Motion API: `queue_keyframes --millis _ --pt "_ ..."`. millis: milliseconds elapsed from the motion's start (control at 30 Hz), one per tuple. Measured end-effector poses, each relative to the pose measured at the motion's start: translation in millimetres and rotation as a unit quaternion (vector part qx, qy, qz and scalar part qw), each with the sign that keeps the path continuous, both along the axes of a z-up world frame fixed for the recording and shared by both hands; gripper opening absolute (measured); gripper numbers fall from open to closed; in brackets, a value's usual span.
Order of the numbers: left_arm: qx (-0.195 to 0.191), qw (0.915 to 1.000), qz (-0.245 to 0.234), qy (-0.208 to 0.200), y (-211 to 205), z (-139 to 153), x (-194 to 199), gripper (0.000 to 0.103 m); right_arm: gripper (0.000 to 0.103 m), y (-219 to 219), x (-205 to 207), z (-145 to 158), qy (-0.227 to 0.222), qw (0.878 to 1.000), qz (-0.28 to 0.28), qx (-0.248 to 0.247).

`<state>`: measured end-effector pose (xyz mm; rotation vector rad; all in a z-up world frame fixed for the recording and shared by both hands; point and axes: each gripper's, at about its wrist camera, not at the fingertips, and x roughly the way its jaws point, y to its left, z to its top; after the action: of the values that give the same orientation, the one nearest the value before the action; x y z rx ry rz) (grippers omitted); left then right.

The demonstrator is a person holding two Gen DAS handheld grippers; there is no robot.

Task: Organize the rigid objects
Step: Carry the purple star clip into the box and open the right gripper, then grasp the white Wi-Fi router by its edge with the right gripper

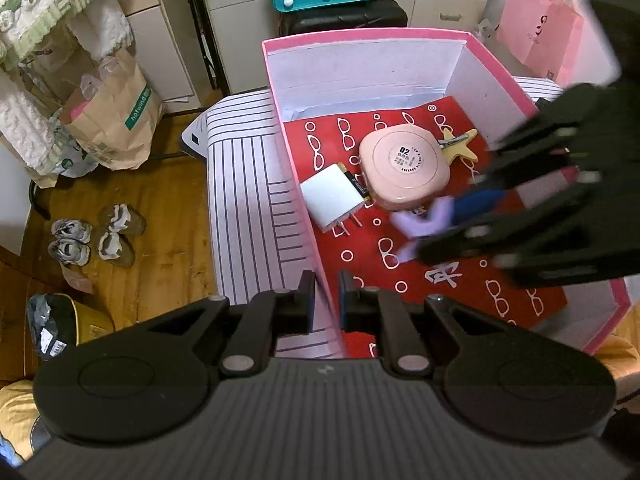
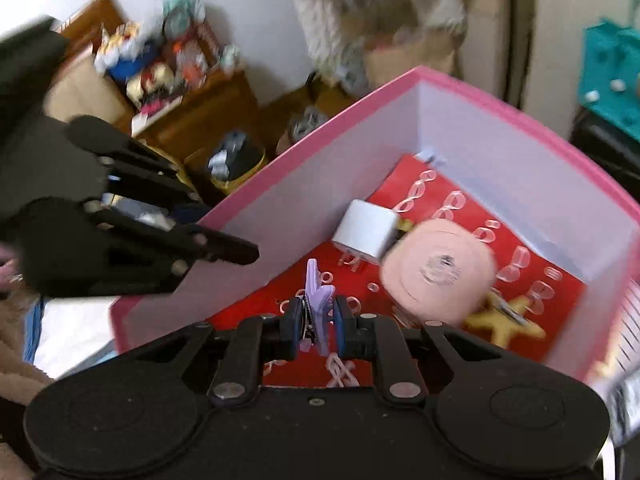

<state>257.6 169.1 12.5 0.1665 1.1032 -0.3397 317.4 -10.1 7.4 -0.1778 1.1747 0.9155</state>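
Right gripper (image 2: 316, 326) clamped on purple clip (image 2: 319, 300), long axis pointing ahead, above red box floor (image 2: 540, 300); left gripper (image 1: 326, 296) pinching box wall (image 1: 310, 240).

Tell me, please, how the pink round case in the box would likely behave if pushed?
The pink case looks like smooth hard plastic, so it would probably slide stiffly across the red paper without bending. It lies flat and low, so tipping or rolling seems unlikely. Pushed, it would likely nudge the white charger beside it.
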Motion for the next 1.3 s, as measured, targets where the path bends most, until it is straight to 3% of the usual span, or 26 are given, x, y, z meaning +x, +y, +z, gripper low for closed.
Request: queue_keyframes --millis 133,267,533,667,833,1000,1200,1300 --pt "0.000 1.0000 -0.006 0.002 -0.4 0.3 1.3 0.011 0.020 21.8 14.8 -21.3 0.035 0.999 0.028 -0.021" --pt "0.000 0.9999 -0.010 -0.001 -0.3 0.0 0.3 0.011 0.032 16.8 18.3 -31.4 0.058 0.998 0.003 -0.016" --pt "-0.002 0.9998 -0.016 -0.014 0.0 -0.4 -4.7 0.012 0.038 -35.7 -5.7 30.6 -0.033 0.997 -0.061 0.043" --pt "-0.015 0.9997 -0.009 -0.017 3.7 -1.4 -5.7 0.012 0.038 -79.3 -28.0 60.2 -0.076 0.988 -0.116 0.061" --pt "-0.018 0.9997 -0.005 -0.019 3.4 -1.8 -5.0 0.012 0.039 -135.8 -52.7 74.7 -0.101 0.975 -0.189 0.062" --pt "-0.020 0.9996 0.000 -0.020 3.6 -2.2 -5.4 0.012 0.044 -184.2 -71.2 60.3 -0.107 0.958 -0.260 0.049" --pt "-0.013 0.9996 0.004 -0.025 0.4 -1.8 -7.7 0.012 0.049 -221.0 -82.1 16.2 -0.098 0.936 -0.337 0.029" --pt "-0.009 0.9997 0.003 -0.022 -1.0 -1.3 -7.1 0.012 0.059 -237.2 -82.8 -1.6 -0.085 0.929 -0.359 0.030"
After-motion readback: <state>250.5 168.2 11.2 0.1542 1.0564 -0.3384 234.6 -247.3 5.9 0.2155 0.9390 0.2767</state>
